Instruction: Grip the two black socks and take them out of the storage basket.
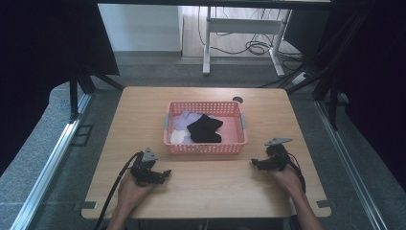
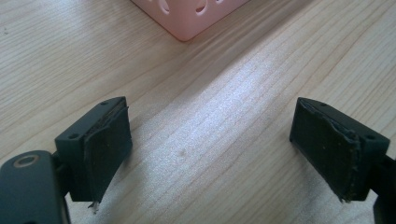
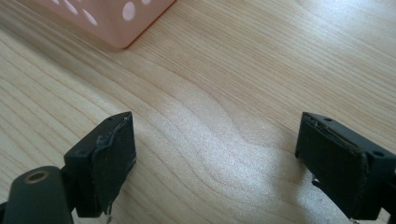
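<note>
A pink perforated basket (image 1: 206, 147) stands mid-table and holds a black cloth (image 1: 205, 128), a lavender cloth (image 1: 183, 120) and a white cloth (image 1: 178, 137). My left gripper (image 1: 164, 173) rests on the wood in front of the basket's left corner, jaws wide apart with bare tabletop between them. In the left gripper view the left gripper (image 2: 210, 149) is open, with the basket corner (image 2: 187, 14) ahead. My right gripper (image 1: 253, 163) lies in front of the basket's right corner. In the right gripper view the right gripper (image 3: 215, 158) is open and empty, the basket corner (image 3: 107, 18) at upper left.
The light wooden table (image 1: 215, 191) has a small dark hole (image 1: 237, 99) near its far edge. Black curtains hang on both sides. A white desk frame (image 1: 239, 28) with cables on the floor stands beyond the table. Metal rails run along the floor on each side.
</note>
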The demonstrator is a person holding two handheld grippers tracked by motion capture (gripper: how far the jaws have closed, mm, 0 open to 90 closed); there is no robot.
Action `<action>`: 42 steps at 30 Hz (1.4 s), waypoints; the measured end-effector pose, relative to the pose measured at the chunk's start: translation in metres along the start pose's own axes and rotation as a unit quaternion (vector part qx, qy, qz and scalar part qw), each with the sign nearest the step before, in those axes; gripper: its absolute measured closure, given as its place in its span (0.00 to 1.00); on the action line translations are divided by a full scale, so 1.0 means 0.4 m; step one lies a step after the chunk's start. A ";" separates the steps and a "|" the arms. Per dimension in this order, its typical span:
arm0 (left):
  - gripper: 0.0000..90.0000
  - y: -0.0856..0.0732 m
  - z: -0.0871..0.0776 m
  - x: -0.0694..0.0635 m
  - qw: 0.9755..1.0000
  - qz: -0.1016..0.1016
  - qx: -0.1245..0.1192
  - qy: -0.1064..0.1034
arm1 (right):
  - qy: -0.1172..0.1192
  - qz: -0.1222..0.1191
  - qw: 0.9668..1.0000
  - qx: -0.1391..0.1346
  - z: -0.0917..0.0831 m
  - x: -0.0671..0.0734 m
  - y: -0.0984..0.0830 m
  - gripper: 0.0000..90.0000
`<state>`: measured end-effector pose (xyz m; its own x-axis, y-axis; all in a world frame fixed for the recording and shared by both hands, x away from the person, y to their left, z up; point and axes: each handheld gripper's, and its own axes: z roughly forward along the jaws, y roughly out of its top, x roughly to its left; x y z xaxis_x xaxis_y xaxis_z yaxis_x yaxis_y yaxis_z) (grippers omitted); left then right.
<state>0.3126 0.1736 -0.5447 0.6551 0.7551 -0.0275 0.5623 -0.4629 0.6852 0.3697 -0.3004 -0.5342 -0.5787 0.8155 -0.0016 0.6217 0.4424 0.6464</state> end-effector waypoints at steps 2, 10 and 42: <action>0.14 0.000 0.000 0.000 1.000 0.000 0.000 0.000 | -0.001 0.001 1.000 -0.004 0.000 0.000 -0.003 0.13; 0.14 0.000 0.000 0.000 1.000 0.000 0.000 0.000 | 0.000 0.000 1.000 -0.005 0.004 0.002 -0.002 0.10; 0.14 0.000 0.000 0.000 1.000 0.000 0.000 0.000 | 0.018 0.017 1.000 0.010 -0.023 0.005 0.032 0.15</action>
<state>0.3126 0.1735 -0.5447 0.6553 0.7549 -0.0277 0.5622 -0.4629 0.6853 0.3716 -0.2966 -0.5191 -0.5751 0.8167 0.0473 0.6511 0.4220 0.6308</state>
